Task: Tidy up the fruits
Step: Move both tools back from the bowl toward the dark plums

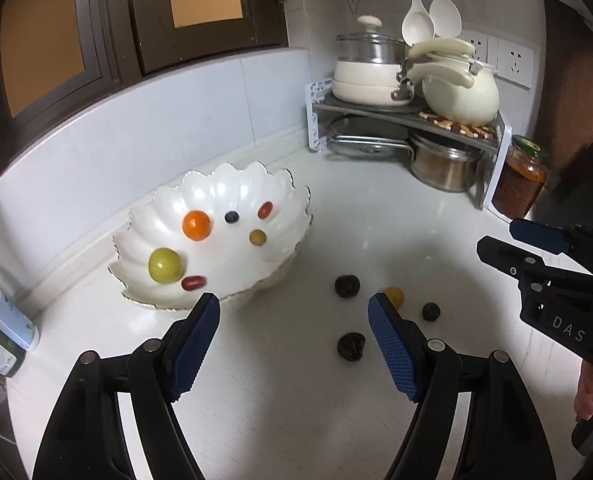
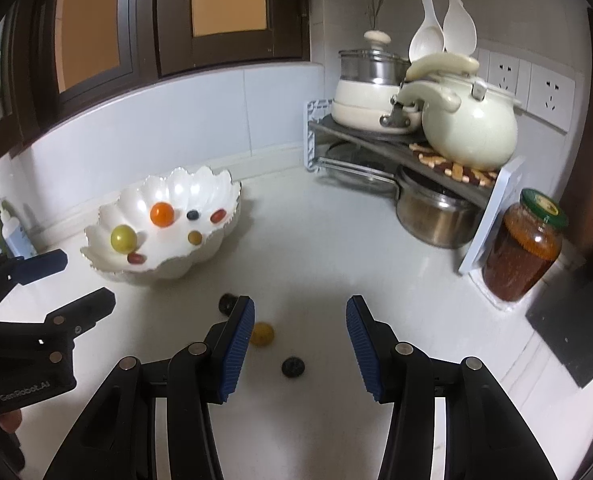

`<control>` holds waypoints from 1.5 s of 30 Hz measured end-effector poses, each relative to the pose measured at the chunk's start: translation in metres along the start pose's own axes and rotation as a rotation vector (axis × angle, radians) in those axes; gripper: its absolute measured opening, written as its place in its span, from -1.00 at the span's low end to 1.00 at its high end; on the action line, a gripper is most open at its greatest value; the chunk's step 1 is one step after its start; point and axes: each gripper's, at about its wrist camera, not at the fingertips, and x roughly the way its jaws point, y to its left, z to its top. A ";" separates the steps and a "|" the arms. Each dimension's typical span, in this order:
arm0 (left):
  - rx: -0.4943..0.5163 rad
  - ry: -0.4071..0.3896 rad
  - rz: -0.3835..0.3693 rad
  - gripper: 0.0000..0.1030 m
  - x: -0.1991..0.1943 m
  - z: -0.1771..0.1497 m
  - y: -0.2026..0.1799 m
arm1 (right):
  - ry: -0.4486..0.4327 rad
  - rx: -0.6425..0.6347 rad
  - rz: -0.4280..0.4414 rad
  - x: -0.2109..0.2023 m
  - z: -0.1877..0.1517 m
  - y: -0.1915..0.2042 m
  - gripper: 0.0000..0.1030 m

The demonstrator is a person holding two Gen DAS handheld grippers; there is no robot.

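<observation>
Fruits are split between a white scalloped bowl (image 1: 216, 240) at left centre of the left wrist view and the white counter (image 1: 296, 400) to its right. Six lie in the bowl: one green fruit (image 1: 164, 265), one orange fruit (image 1: 196, 225), two red grape tomatoes (image 1: 193, 283), one blueberry (image 1: 231, 217) and one small yellow-brown fruit (image 1: 257, 237). Four lie loose on the counter at lower centre: three dark wrinkled fruits (image 1: 346, 286) and one yellow tomato (image 1: 394, 295), the last half hidden behind a blue pad.

Left gripper (image 1: 294, 306) hangs over the counter with its jaws wide apart, holding nothing. Right gripper (image 2: 300, 308) is likewise spread and empty; in its own view the yellow tomato and one dark fruit (image 2: 293, 367) show between its fingers, another dark fruit peeking behind the left pad.

At upper right stands a rack (image 1: 408, 120) with three pots, two spoons (image 1: 428, 16) hanging above, and one jar (image 1: 520, 178) beside it.
</observation>
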 end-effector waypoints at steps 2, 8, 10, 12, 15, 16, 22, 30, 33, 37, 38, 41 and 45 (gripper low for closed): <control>0.001 0.003 -0.007 0.48 0.003 -0.005 -0.002 | 0.013 -0.001 0.001 0.003 -0.006 0.000 -0.04; 0.010 0.020 -0.033 0.48 0.016 -0.024 -0.007 | 0.049 -0.015 -0.002 0.013 -0.023 0.001 -0.04; 0.016 0.027 -0.043 0.48 0.021 -0.031 -0.010 | 0.058 -0.020 -0.004 0.016 -0.027 0.001 -0.04; 0.022 0.028 -0.048 0.48 0.023 -0.036 -0.012 | 0.069 -0.025 -0.001 0.020 -0.033 0.002 -0.05; 0.034 0.021 -0.051 0.48 0.026 -0.044 -0.014 | 0.081 -0.034 -0.001 0.024 -0.040 0.003 -0.05; 0.038 0.021 -0.054 0.48 0.027 -0.046 -0.015 | 0.083 -0.038 -0.002 0.025 -0.043 0.003 -0.05; 0.052 0.013 -0.067 0.48 0.035 -0.056 -0.020 | 0.092 -0.057 0.004 0.032 -0.054 0.005 -0.05; 0.057 0.009 -0.103 0.37 0.049 -0.060 -0.024 | 0.095 -0.047 0.019 0.043 -0.059 0.003 -0.05; 0.063 0.015 -0.124 0.34 0.054 -0.058 -0.027 | 0.097 -0.040 0.028 0.047 -0.060 0.002 -0.05; 0.071 0.025 -0.138 0.24 0.063 -0.056 -0.031 | 0.109 -0.038 0.031 0.057 -0.058 0.001 -0.05; 0.070 0.030 -0.143 0.23 0.066 -0.055 -0.032 | 0.114 -0.037 0.034 0.059 -0.058 0.001 -0.06; 0.058 0.046 -0.156 0.17 0.074 -0.054 -0.032 | 0.125 -0.031 0.041 0.066 -0.058 0.000 -0.06; 0.059 0.063 -0.165 0.11 0.082 -0.054 -0.033 | 0.140 -0.027 0.050 0.074 -0.058 -0.001 -0.14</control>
